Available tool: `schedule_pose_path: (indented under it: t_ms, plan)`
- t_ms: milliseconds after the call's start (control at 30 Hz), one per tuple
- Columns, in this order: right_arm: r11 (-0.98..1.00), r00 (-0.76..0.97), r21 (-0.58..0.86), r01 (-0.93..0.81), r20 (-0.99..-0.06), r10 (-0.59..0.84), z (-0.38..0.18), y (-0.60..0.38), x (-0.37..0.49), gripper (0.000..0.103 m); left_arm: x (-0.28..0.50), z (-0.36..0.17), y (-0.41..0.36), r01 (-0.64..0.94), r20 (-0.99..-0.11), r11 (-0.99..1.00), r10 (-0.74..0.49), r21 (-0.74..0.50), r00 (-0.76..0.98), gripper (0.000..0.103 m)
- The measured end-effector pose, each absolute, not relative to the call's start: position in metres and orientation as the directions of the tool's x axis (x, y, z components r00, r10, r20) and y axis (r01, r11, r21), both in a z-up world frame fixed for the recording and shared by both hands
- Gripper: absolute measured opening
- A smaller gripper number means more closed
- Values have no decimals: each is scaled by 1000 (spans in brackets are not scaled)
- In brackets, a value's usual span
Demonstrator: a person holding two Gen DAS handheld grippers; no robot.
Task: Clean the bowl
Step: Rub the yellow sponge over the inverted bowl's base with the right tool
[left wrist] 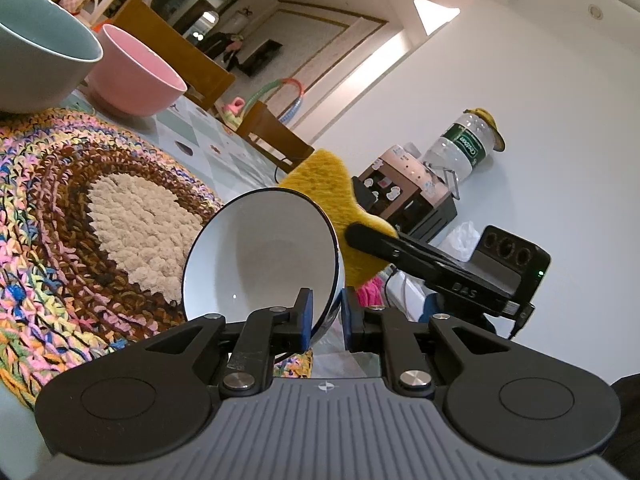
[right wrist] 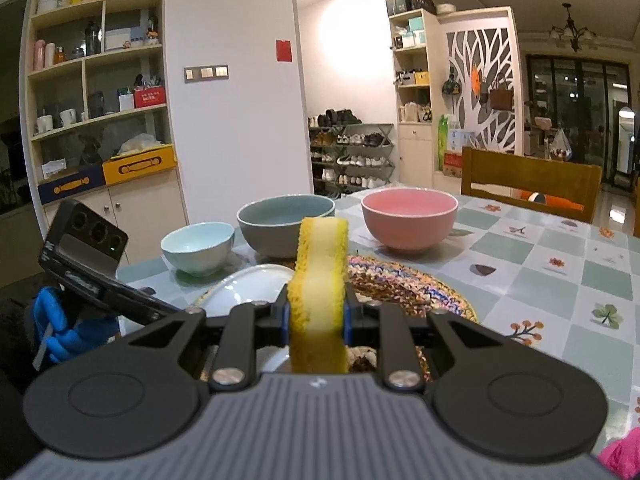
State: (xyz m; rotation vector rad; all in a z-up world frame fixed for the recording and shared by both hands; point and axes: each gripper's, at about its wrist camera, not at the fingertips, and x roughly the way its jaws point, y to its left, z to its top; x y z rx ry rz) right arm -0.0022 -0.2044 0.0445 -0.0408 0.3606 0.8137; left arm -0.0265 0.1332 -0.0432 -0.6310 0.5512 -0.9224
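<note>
My left gripper [left wrist: 326, 316] is shut on the rim of a white bowl with a dark rim [left wrist: 260, 256], holding it tilted on its side above the woven mat [left wrist: 80, 208]. My right gripper [right wrist: 316, 316] is shut on a yellow sponge [right wrist: 320, 280]. In the left wrist view the sponge [left wrist: 320, 176] sits behind the bowl's outer wall, with the right gripper [left wrist: 360, 236] coming in from the right. In the right wrist view the white bowl [right wrist: 252, 288] shows just left of the sponge, with the left gripper [right wrist: 160, 308] at its left.
A grey-blue bowl [right wrist: 286, 224], a pink bowl [right wrist: 410, 218] and a small pale blue bowl [right wrist: 198, 246] stand on the tiled tablecloth [right wrist: 560, 272] beyond the mat [right wrist: 400, 280]. Wooden chairs [right wrist: 528, 180] stand at the far side. A water dispenser [left wrist: 420, 184] stands by the wall.
</note>
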Motion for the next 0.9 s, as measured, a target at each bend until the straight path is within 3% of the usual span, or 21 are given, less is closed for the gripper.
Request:
schedule_pose_path:
  t_ms: [900]
  plan:
    - [637, 604, 10, -771, -304, 737, 60, -194, -46, 23, -27, -40, 133, 543, -192, 483, -841, -687, 506, 18]
